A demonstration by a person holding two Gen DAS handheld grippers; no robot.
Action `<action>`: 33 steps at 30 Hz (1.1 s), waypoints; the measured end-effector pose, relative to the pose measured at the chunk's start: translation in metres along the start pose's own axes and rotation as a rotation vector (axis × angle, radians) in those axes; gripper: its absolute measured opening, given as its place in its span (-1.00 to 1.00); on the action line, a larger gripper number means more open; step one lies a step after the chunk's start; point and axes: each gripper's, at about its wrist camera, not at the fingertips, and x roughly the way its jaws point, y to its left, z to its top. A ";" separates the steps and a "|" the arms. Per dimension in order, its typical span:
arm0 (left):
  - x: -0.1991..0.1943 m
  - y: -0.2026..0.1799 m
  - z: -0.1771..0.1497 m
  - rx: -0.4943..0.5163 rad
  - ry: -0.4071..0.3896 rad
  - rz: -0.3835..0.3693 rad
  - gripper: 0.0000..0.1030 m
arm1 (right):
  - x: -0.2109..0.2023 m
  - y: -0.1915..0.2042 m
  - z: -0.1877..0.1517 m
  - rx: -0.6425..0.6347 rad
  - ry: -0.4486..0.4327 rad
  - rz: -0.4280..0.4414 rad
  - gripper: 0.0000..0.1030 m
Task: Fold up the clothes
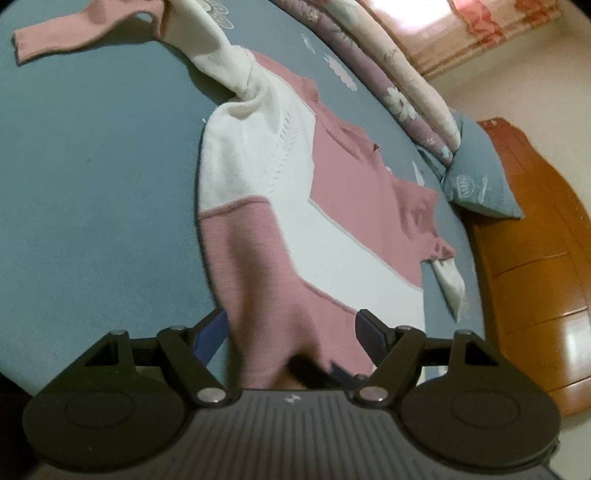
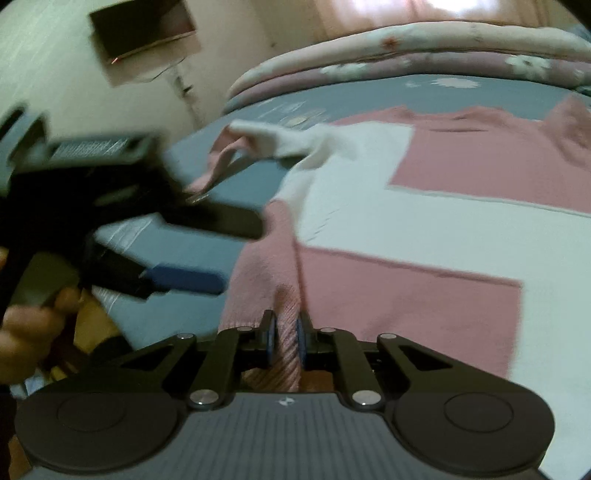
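Note:
A pink and white block-pattern sweater [image 1: 295, 221] lies spread flat on the blue bed sheet [image 1: 92, 184]. One sleeve [image 1: 218, 62] stretches away to the upper left and ends in a pink cuff. The other sleeve [image 1: 424, 218] is bunched at the right. My left gripper [image 1: 291, 328] is open and wide, with the pink hem lying between its jaws and neither pad pressing on it. In the right wrist view the left gripper [image 2: 240, 254] hovers at the sweater's [image 2: 406, 229] left edge. My right gripper [image 2: 287, 332] is shut on the ribbed pink hem.
Folded floral quilts [image 1: 388, 74] are stacked along the far side of the bed, with a blue pillow [image 1: 476, 177] beside them. A wooden bed frame [image 1: 535, 277] borders the right side. A person's hand [image 2: 22, 332] holds the left gripper. A dark framed panel [image 2: 144, 29] hangs on the wall.

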 end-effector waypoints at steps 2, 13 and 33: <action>0.002 0.006 0.001 -0.027 -0.004 -0.005 0.47 | 0.000 -0.016 0.002 0.051 0.004 -0.024 -0.72; 0.044 0.008 -0.003 -0.071 -0.001 -0.113 0.46 | 0.001 -0.052 -0.002 0.198 0.005 -0.018 -0.75; 0.053 0.012 -0.004 -0.006 -0.108 -0.239 0.37 | -0.009 -0.056 -0.002 0.205 0.005 -0.020 -0.56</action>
